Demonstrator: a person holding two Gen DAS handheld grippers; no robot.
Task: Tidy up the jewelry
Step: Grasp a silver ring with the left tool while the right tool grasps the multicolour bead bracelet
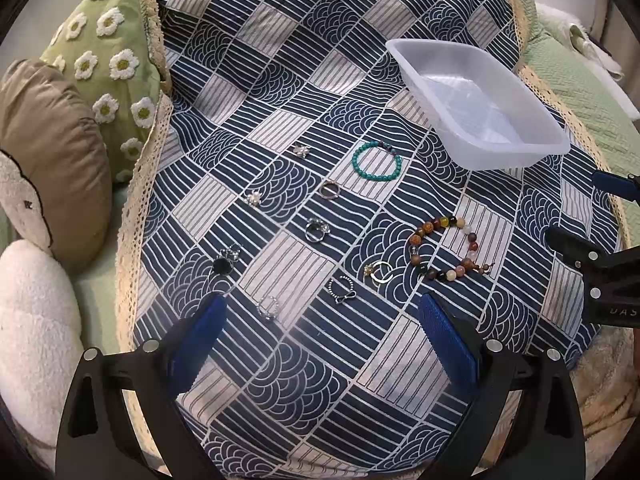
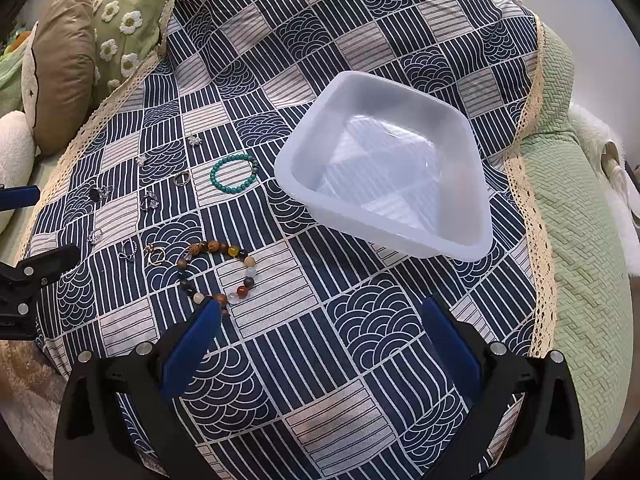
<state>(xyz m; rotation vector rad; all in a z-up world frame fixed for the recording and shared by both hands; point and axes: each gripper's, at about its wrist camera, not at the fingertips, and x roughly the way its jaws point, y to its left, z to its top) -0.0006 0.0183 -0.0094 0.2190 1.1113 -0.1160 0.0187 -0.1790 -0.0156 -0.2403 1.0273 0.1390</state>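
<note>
Jewelry: rings (image 1: 317, 229) lie flat on soft cloth (image 1: 280, 80); both tools (image 1: 320, 344) (image 2: 320, 344), spread and empty, may snag fabric, missing tray (image 2: 384, 236).

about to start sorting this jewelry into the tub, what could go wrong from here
1. The small rings, like the beaded bow ring, lie flat on soft patterned cloth; the wide pads of the open left gripper may pinch fabric or miss them.
2. The multicolour bead bracelet lies open-ended, so it may dangle or slip when lifted.
3. The plastic tub looks light and sits tilted on cloth; a nudge could shift it.
</note>
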